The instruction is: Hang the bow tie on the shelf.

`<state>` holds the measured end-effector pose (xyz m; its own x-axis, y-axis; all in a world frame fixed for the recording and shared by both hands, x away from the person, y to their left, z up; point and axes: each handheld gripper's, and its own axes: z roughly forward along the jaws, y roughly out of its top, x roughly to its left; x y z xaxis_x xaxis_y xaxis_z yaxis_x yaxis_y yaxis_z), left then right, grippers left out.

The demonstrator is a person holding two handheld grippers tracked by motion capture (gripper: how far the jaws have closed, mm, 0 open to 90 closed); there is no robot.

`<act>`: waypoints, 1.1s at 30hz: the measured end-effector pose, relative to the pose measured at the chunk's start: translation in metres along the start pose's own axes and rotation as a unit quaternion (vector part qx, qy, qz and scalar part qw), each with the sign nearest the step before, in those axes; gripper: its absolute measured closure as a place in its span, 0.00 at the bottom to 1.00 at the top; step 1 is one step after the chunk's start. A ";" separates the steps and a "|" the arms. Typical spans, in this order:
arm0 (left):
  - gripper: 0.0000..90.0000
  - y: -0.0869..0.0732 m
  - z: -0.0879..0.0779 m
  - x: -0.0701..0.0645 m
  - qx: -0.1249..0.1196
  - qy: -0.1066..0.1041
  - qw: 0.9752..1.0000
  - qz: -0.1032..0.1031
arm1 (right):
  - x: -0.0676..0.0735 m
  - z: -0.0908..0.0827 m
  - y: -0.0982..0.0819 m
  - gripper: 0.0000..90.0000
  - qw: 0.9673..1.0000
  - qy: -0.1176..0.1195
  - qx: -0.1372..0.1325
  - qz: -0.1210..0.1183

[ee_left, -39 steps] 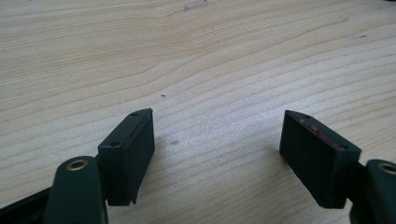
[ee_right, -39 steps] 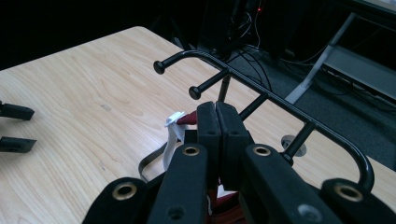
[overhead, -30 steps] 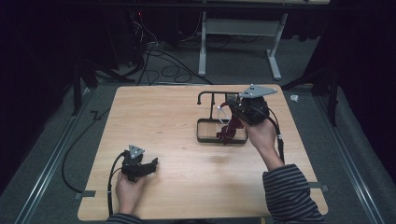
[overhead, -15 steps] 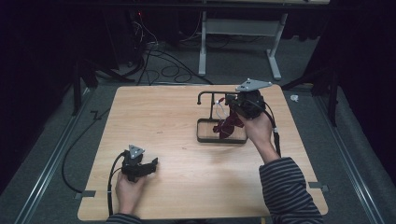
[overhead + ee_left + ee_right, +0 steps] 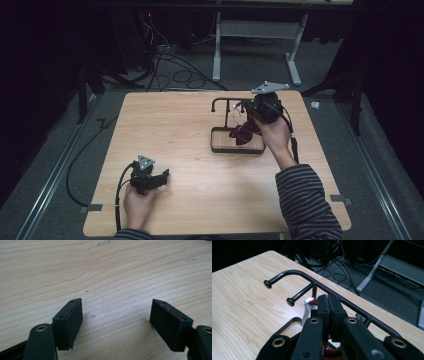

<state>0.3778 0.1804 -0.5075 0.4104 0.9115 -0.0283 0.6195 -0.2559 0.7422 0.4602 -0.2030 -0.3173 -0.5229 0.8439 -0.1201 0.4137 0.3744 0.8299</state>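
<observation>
A black wire rack [image 5: 225, 102] with knob-ended arms [image 5: 294, 272] stands on a wooden-floored base [image 5: 220, 146] right of the table's centre. My right gripper [image 5: 250, 107] is level with the rack's top bar, its jaws pressed together [image 5: 327, 298] on a dark red cloth-like item [image 5: 241, 133]. The item hangs down over the base, and a white tag [image 5: 306, 310] dangles from it. My left gripper [image 5: 162, 176] rests low on the table at the near left, open [image 5: 116, 315], with only bare wood between its pads.
The wooden table [image 5: 165, 125] has wide free room at its centre and left. Beyond the far edge, cables [image 5: 170, 60] lie on the floor near a white desk frame [image 5: 295, 55]. A small white scrap [image 5: 315, 105] lies off the right edge.
My right gripper has moved up and away from the person toward the rack's top bar, carrying the red item up from the base. The left gripper has stayed still.
</observation>
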 end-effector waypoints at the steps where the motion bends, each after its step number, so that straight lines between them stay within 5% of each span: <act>1: 0.30 0.000 0.000 0.000 -0.001 0.000 1.000 0.000 | -0.001 0.001 0.000 1.00 1.000 0.000 0.000 -0.001; 33: 0.30 0.000 0.000 0.000 -0.001 -0.002 1.000 -0.001 | -0.008 0.015 -0.003 0.95 1.000 -0.010 0.019 0.013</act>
<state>0.3778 0.1807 -0.5077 0.4127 0.9103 -0.0322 0.6180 -0.2538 0.7441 0.4749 -0.2050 -0.3268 -0.4966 0.8609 -0.1104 0.4550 0.3666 0.8115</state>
